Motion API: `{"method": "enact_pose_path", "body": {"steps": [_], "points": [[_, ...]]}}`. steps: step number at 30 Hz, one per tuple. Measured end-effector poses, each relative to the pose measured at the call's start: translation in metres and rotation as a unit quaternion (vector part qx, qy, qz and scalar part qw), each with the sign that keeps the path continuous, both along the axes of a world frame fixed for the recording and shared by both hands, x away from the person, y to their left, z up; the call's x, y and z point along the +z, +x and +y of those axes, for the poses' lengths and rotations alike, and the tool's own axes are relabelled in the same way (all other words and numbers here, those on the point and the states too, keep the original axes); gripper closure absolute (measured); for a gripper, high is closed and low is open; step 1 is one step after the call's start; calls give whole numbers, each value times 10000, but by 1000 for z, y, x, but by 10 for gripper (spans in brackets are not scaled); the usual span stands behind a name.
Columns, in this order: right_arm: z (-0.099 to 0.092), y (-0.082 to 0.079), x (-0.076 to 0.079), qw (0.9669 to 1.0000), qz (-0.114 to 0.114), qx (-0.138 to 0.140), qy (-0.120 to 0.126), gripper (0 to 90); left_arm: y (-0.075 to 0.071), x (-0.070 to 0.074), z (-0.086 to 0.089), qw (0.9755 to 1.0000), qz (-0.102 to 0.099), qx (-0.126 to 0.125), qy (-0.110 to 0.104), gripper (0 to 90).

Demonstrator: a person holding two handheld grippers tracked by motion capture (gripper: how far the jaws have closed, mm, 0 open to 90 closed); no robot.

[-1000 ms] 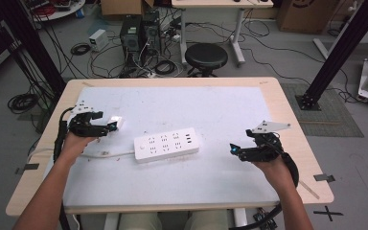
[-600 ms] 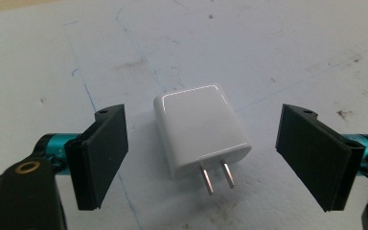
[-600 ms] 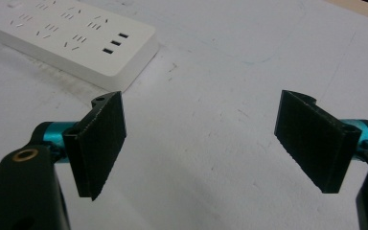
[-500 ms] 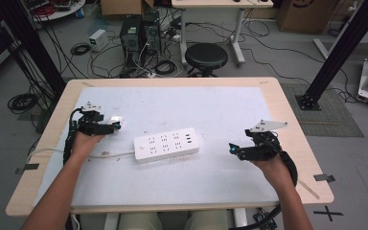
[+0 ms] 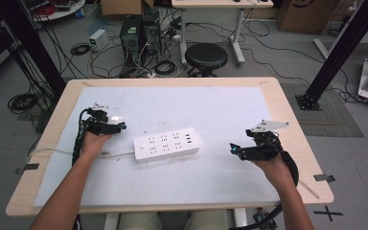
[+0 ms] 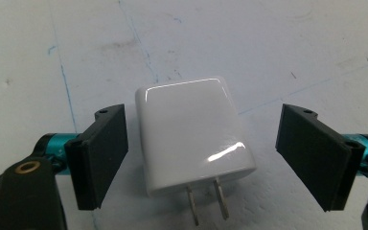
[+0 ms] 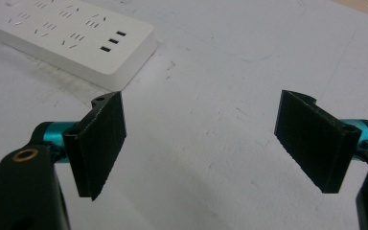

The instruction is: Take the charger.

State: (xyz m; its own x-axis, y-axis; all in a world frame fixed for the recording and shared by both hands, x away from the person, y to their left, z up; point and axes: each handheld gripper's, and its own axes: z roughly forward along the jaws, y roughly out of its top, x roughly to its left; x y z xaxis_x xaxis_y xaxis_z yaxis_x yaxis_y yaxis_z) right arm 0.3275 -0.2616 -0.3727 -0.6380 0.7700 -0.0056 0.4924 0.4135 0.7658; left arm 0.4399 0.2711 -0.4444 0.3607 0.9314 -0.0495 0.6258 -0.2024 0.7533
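Our left gripper, jaws spread, straddles the white charger near the desk's left edge; light, rigid, glossy-slick: we'd pinch its flat sides.

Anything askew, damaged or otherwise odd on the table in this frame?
Nothing stands out. The white plug adapter lies flat on the white table cover, between the open jaws of the left gripper. The white power strip sits slightly slanted mid-table, intact. The right gripper is open and empty.
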Motion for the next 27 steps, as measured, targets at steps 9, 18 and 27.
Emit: {"method": "enact_pose_path", "body": {"steps": [9, 18, 27], "points": [[-1, 1, -1, 10000, 13, -13, 15, 184, 3, -6, -2, 9997, 61, 103, 219, 200], [-2, 1, -1, 10000, -34, -20, 4, 184, -1, -3, -6, 9995, 91, 29, 296, 305], [-5, 0, -2, 10000, -57, -38, 26, 184, -4, -2, -7, 9994, 49, 212, 264, 424]]}}
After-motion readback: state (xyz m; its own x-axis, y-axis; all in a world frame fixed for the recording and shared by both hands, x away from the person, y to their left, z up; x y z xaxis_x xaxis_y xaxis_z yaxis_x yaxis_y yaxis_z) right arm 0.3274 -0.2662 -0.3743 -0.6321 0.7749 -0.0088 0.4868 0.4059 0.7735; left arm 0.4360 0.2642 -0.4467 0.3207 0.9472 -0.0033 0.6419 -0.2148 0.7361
